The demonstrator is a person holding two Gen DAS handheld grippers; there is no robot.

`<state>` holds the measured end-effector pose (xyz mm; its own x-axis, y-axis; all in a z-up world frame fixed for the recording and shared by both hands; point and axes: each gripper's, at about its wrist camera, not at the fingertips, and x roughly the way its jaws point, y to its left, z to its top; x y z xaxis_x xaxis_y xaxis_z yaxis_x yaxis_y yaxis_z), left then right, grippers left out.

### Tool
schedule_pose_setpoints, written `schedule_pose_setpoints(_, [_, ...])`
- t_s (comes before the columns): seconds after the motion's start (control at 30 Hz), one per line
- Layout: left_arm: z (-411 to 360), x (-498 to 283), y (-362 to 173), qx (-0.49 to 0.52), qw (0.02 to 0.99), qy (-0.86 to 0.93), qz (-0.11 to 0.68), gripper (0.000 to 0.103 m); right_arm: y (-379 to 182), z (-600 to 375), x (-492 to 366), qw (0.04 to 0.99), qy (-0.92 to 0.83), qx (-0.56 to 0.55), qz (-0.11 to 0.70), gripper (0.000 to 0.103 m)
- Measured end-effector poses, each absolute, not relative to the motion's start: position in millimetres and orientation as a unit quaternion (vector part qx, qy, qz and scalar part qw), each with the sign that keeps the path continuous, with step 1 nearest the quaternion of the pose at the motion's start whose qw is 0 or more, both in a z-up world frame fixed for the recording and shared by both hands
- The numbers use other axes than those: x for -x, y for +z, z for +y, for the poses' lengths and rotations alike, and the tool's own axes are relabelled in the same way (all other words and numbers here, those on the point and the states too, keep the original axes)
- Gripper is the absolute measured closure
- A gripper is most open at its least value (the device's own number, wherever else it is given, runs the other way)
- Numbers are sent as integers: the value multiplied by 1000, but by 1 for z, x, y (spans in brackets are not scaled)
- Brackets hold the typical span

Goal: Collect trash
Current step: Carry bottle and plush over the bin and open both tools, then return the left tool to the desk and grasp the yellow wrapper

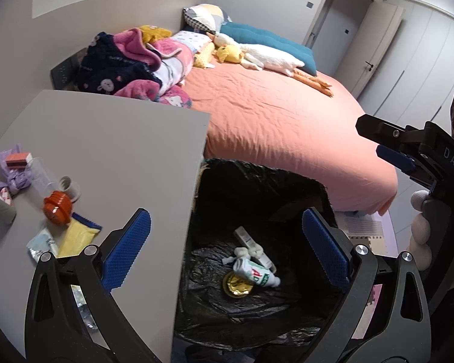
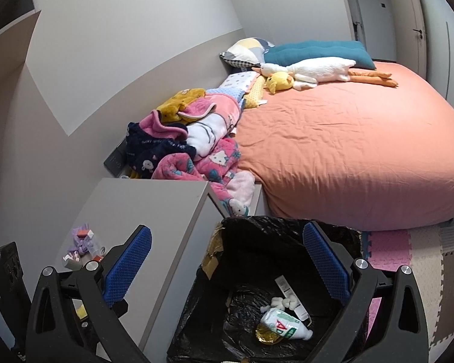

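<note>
At lower centre, the left gripper (image 1: 227, 251) stands wide and empty over the black-lined bin (image 1: 257, 187), where a white bottle (image 1: 255, 273) lies. Litter sits at left on the grey table (image 1: 112, 151).

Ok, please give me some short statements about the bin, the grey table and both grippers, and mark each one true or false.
1. The black-lined trash bin holds a small white bottle with green and red print. True.
2. The left gripper grips that bottle. False: its jaws stand open and empty.
3. An orange ribbed lid lies on the grey table. True.
4. The right gripper holds a yellow packet. False: it is open and empty.
</note>
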<state>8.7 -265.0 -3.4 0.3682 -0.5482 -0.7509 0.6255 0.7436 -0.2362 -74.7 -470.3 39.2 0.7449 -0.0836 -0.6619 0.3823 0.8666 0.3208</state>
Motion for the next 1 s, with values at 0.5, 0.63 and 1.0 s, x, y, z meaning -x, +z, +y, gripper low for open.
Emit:
schedule_pose_setpoints(0.5, [-207, -16, -11, -51, 855, -285, 431, 7, 33, -424, 47, 910, -78, -204, 352, 3])
schedule_pose_setpoints(0.63, [-191, -22, -16, -55, 860, -265, 433, 7, 29, -412, 40, 908, -65, -205, 358, 3])
schedule_pose_setpoints(1.0, [-157, -39, -45, -83, 868, -207, 444, 12, 13, -373, 27, 906, -41, -193, 374, 3])
